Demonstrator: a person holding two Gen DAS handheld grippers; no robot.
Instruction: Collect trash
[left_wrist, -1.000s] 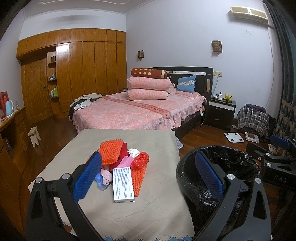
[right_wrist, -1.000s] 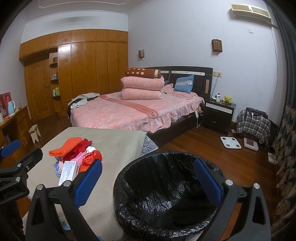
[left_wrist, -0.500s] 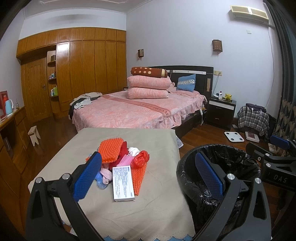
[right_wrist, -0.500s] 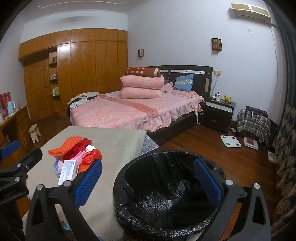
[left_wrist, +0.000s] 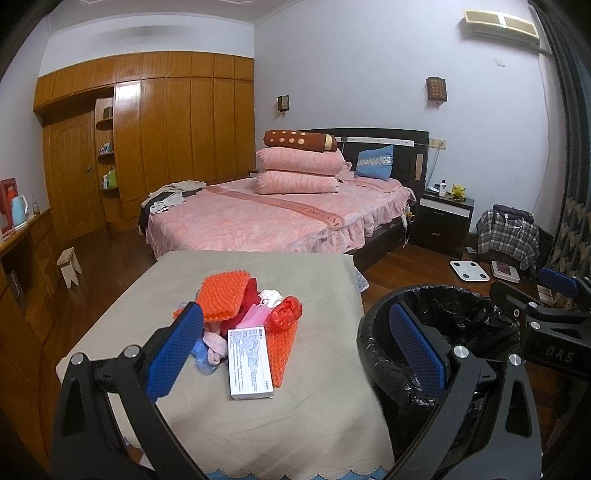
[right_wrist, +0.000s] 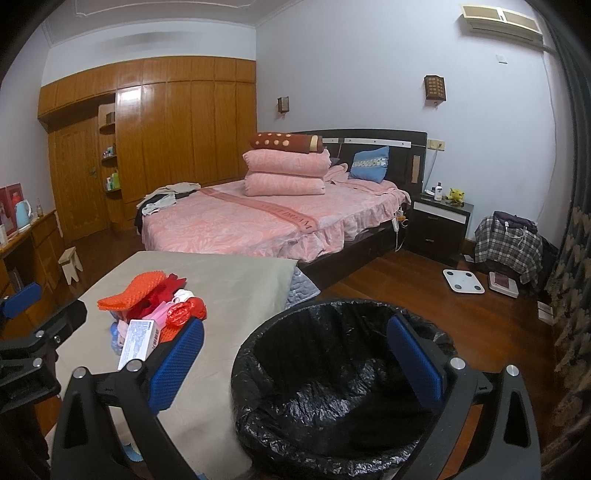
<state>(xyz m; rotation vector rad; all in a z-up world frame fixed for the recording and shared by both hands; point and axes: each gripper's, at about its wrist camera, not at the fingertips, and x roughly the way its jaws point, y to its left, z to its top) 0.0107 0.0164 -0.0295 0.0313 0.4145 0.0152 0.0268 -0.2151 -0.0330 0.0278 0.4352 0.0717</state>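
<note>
My left gripper spread, empty, nearest: trash pile dead ahead on table, left of bin. Box points lengthwise at me. Right gripper spread over bin.

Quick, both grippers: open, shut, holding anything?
Left gripper: open, empty, over the white printed cardboard box.
Right gripper: open, empty, above the black-bagged round bin.
</note>
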